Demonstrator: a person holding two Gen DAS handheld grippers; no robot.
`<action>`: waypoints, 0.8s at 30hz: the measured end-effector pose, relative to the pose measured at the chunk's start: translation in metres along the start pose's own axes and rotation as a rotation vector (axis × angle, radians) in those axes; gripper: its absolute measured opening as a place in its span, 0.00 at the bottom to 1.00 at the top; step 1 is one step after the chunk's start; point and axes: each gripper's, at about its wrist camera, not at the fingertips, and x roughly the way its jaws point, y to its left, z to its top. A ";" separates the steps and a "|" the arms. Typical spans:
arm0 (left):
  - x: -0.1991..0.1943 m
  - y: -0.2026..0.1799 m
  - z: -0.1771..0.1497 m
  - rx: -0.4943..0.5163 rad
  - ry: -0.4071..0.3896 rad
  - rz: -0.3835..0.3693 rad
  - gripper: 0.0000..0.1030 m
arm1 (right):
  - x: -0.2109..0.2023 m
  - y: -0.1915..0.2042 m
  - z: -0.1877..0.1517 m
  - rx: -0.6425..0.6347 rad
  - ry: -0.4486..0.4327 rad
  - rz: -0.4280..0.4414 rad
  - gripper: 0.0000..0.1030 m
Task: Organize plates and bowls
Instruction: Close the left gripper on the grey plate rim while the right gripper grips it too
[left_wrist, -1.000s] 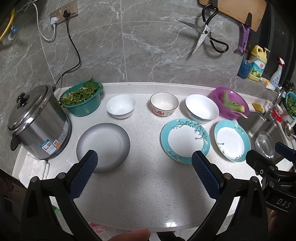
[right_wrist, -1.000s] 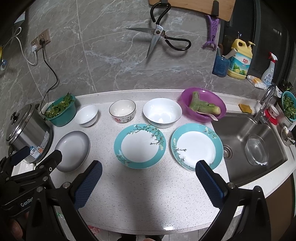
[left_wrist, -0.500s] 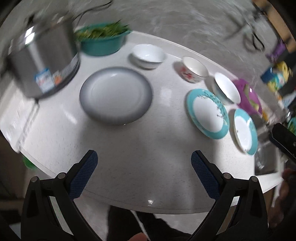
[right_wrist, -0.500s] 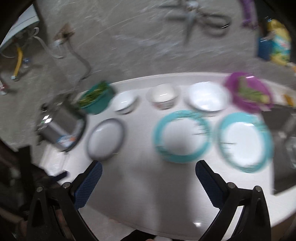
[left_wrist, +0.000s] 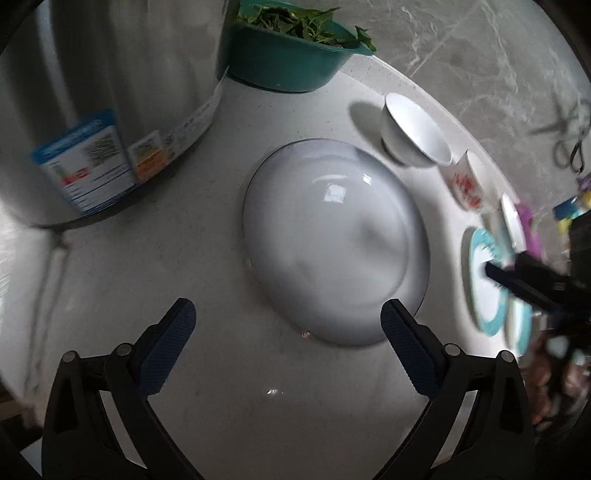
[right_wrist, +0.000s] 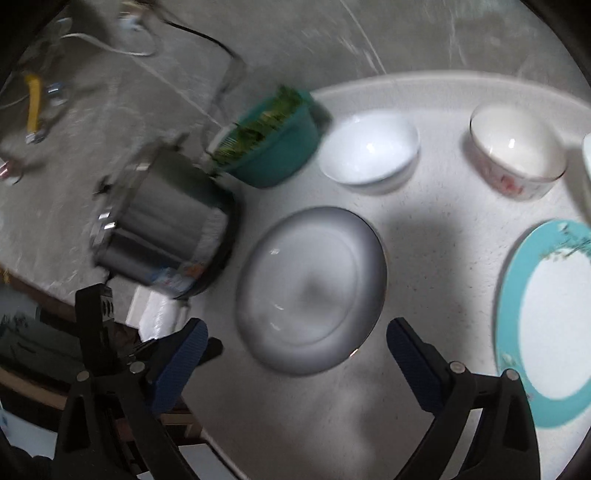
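A grey-rimmed plate (left_wrist: 332, 243) lies on the white counter (left_wrist: 221, 369), also in the right wrist view (right_wrist: 314, 288). My left gripper (left_wrist: 288, 343) is open and empty, low over the counter just in front of the plate. My right gripper (right_wrist: 295, 358) is open and empty, its fingers either side of the plate's near edge. Behind stand a white bowl (right_wrist: 369, 147) and a red-flowered bowl (right_wrist: 517, 155). A teal-rimmed plate (right_wrist: 550, 317) lies to the right. The right gripper also shows at the right of the left wrist view (left_wrist: 524, 280).
A steel rice cooker (left_wrist: 92, 92) stands close on the left, beside a teal bowl of greens (left_wrist: 291, 51). A white cloth (right_wrist: 155, 314) lies by the cooker at the counter's left edge. The marble wall (right_wrist: 295, 44) is behind.
Both grippers have swung left and down toward the grey-rimmed plate, which now looms large. The dishes have not moved. Both grippers stay open.
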 end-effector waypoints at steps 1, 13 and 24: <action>0.003 0.003 0.006 0.005 -0.006 0.007 0.97 | 0.002 -0.005 0.001 0.023 0.007 0.005 0.87; 0.047 0.012 0.037 0.054 0.070 -0.004 0.67 | 0.044 -0.052 0.013 0.127 0.041 0.020 0.67; 0.057 0.001 0.050 0.091 0.065 0.042 0.57 | 0.056 -0.064 0.020 0.108 0.045 0.042 0.48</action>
